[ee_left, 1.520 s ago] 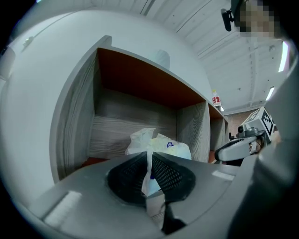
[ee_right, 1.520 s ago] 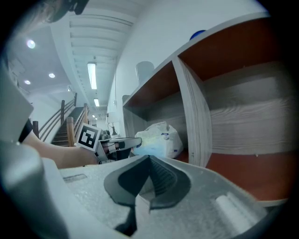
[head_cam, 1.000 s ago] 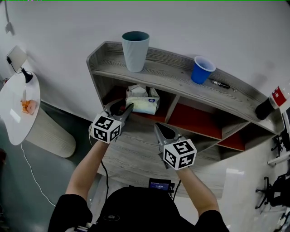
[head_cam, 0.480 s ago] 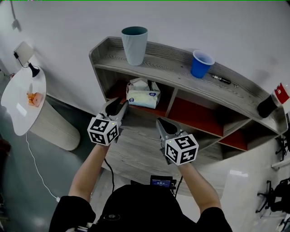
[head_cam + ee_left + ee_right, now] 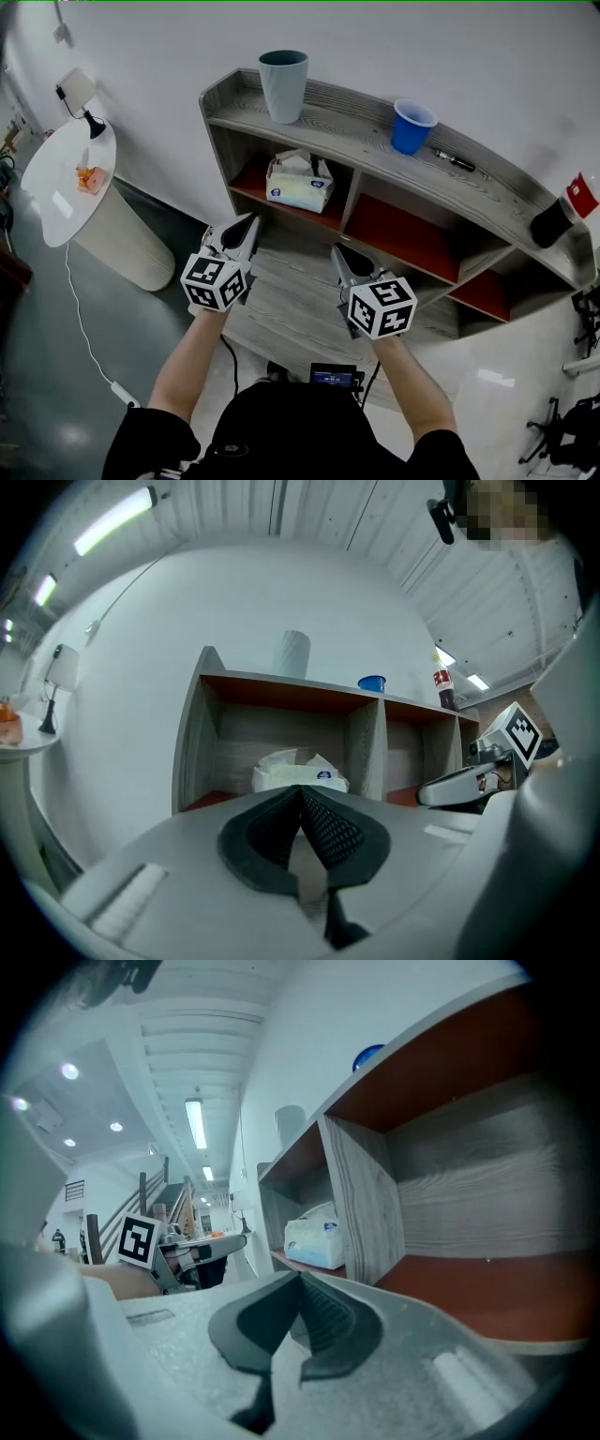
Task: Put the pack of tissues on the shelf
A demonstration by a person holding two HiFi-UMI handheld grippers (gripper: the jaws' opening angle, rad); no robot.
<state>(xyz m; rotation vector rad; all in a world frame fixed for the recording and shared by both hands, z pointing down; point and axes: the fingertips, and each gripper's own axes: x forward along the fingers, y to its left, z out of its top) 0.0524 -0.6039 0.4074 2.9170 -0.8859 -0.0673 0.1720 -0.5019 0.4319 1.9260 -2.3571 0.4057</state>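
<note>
The soft white pack of tissues [image 5: 298, 184] lies in the leftmost compartment of the grey wood-grain shelf [image 5: 349, 120], flat on that compartment's red floor. It sits close to the front edge, with loose tissue sticking up from its top, directly below the ribbed pale-teal cup [image 5: 284, 84] on the top board. Nothing touches the pack, so the placing looks done.

The left gripper [image 5: 247, 223] hangs in front of that compartment, apart from the pack and aimed level toward it. Its jaws have just been closing, and its own view shows the dark pads pressed together with nothing between them. That suits a release already made.

The right gripper [image 5: 339, 251] is held before the middle compartment, whose red floor is bare. Its jaws also meet, and they hold nothing. It appears to take no part in the placing and is simply kept out of the way.

A blue plastic cup [image 5: 412, 126] stands further right on the top board, well clear of both grippers.
</note>
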